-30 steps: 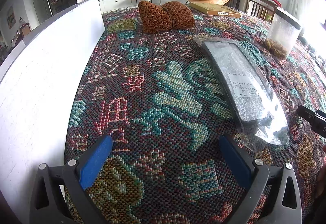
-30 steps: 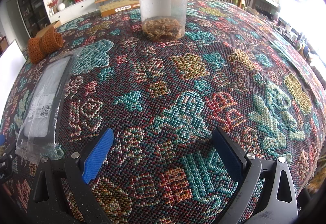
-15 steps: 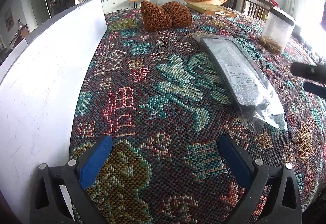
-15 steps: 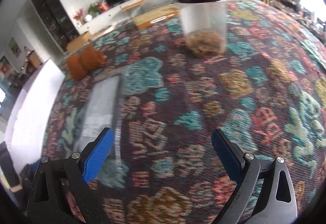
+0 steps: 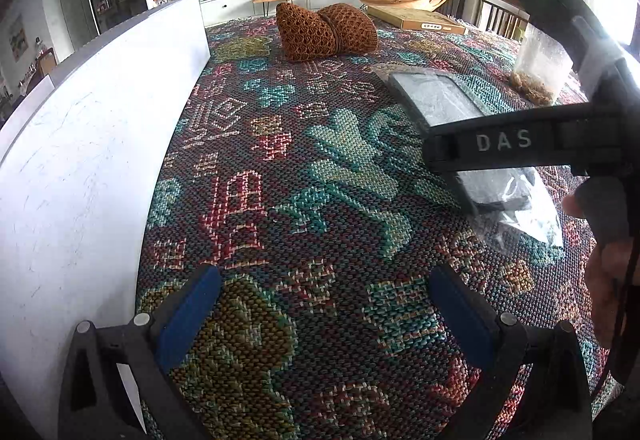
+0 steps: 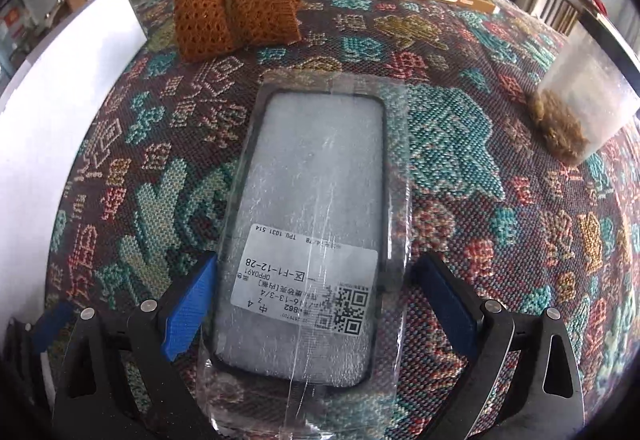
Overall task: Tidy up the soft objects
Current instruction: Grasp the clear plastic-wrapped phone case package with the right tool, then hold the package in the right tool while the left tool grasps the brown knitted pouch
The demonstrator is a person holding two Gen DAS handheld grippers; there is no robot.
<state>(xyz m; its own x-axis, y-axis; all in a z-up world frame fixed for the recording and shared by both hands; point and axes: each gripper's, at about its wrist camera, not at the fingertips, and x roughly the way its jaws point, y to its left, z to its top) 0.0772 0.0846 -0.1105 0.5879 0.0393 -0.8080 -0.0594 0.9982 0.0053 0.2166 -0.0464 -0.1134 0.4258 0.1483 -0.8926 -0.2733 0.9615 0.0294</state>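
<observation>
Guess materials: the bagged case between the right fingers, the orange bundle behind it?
Phone case: probably soft TPU, frosted grey with dark rim; its label reads "TPU". Bag: thin clear glossy film, creased with glare. Orange bundle: open-mesh knit, matte, likely yarn; fibre unclear.

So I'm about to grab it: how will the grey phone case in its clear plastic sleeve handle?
The grey phone case in its clear plastic sleeve looks thin and probably light. The glossy, crinkled film may slip. The loose sleeve end likely flops.
</observation>
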